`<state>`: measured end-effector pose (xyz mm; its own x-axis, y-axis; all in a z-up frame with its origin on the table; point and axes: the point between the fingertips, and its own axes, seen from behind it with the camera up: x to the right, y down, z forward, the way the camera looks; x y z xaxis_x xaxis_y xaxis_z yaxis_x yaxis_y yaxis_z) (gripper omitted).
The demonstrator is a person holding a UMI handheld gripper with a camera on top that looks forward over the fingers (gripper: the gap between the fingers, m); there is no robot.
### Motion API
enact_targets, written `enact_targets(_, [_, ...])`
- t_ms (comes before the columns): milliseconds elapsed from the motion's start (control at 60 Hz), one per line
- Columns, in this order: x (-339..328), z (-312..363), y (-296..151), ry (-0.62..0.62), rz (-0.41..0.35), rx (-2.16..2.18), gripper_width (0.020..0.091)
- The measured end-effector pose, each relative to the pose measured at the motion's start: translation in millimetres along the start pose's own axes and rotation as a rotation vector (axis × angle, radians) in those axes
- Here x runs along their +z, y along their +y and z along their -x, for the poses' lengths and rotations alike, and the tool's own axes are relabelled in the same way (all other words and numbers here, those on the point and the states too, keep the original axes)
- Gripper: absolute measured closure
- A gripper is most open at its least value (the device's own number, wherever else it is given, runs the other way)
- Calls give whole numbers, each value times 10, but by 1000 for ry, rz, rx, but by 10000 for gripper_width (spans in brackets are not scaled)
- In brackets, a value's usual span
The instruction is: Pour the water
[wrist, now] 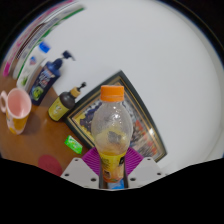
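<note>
Orange-capped bottle (112,125) upright and capped, clamped between the tongs (113,172), raised over the wooden bench (25,150); pink cup (16,108) stands far left, well apart; judged: grasp done, approach, uncapping and pouring left.

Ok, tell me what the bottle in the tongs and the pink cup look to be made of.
Bottle: seemingly clear, glossy plastic; you can see through its body, and it has an opaque orange cap. It sits between the tongs, which look closed on it. Pink cup: opaque with a smooth look, plastic or glazed ceramic; the view leaves that open.
</note>
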<state>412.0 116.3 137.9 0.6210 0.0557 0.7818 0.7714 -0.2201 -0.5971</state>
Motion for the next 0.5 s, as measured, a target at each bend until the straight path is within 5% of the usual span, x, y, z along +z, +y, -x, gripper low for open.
enact_targets(500, [-157, 768, -755, 137, -33, -1111, 834])
